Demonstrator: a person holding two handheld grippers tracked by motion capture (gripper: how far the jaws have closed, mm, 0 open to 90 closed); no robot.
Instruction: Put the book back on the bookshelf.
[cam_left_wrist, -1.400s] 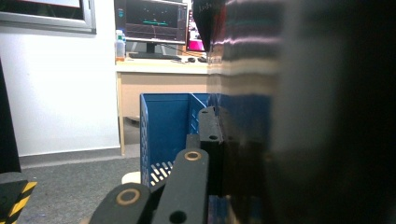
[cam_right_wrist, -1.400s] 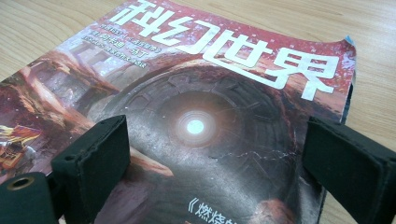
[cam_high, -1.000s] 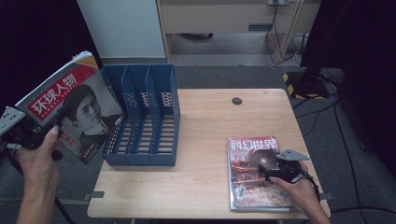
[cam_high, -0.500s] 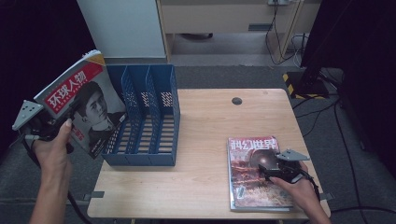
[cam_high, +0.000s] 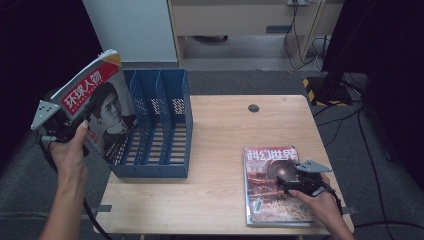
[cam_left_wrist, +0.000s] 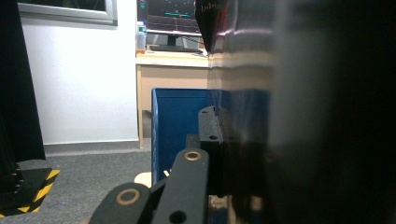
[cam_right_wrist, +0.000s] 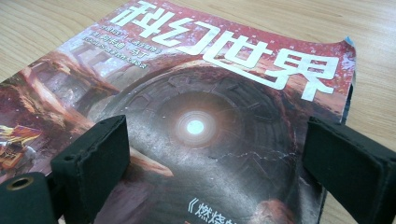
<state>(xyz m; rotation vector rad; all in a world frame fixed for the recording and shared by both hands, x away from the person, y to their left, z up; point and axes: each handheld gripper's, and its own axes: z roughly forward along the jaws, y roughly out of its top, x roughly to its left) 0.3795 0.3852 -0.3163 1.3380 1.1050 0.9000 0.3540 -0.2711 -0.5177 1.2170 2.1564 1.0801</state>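
A magazine with a red banner and a portrait on its cover (cam_high: 102, 107) is held tilted upright at the left end of the blue file rack (cam_high: 150, 171). My left gripper (cam_high: 86, 134) is shut on its lower edge. In the left gripper view the magazine (cam_left_wrist: 327, 116) fills the right side and the rack's blue wall (cam_left_wrist: 180, 121) stands just behind. A second magazine with a red science-fiction cover (cam_high: 272, 200) lies flat at the table's front right. On that cover (cam_right_wrist: 210, 93) rests my right gripper (cam_right_wrist: 217, 163), jaws wide open.
The wooden table (cam_high: 225, 135) has a small black round cap (cam_high: 253, 107) near its far edge. A white cabinet (cam_high: 130, 30) and a wooden desk stand behind. A black-and-yellow striped base (cam_high: 320, 87) sits on the floor at the right.
My left hand has carried the portrait magazine to the right, closer to the blue rack's left end. The right gripper has stayed put on the flat magazine.
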